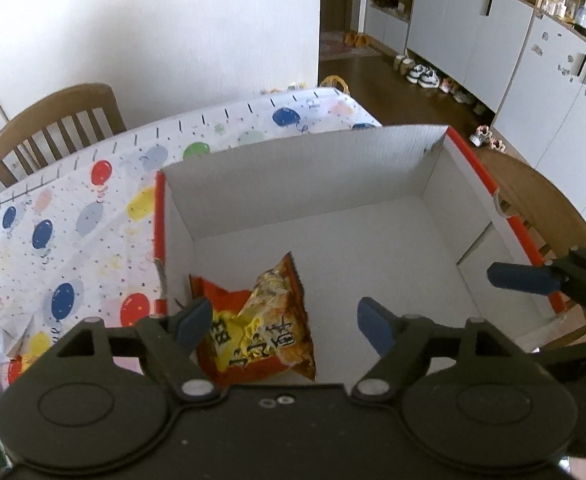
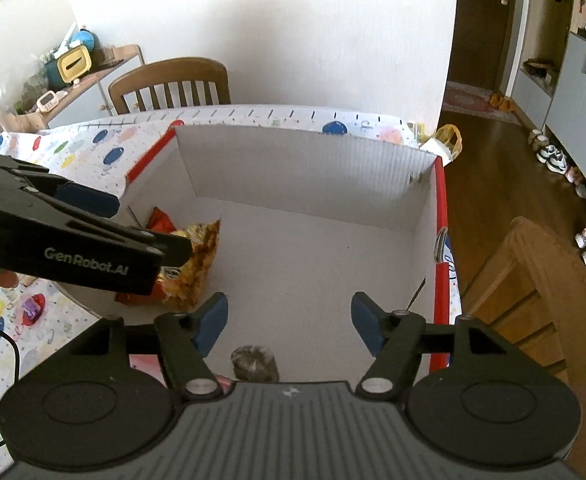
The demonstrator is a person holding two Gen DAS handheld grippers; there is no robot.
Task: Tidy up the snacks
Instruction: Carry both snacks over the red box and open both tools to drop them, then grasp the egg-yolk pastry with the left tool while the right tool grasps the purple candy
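Snack packet [image 1: 253, 320], crinkled orange and yellow, lies in white box [image 1: 313, 168]; both grippers' jaws gape, empty.

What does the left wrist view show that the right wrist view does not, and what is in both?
Only the left wrist view shows the printed front of the snack bag clearly. Only the right wrist view shows a small round grey object at the box's near edge, too blurred to identify. Both show the white cardboard box, the balloon tablecloth, a wooden chair, and both open grippers over the box: the left gripper and right gripper, neither holding anything.
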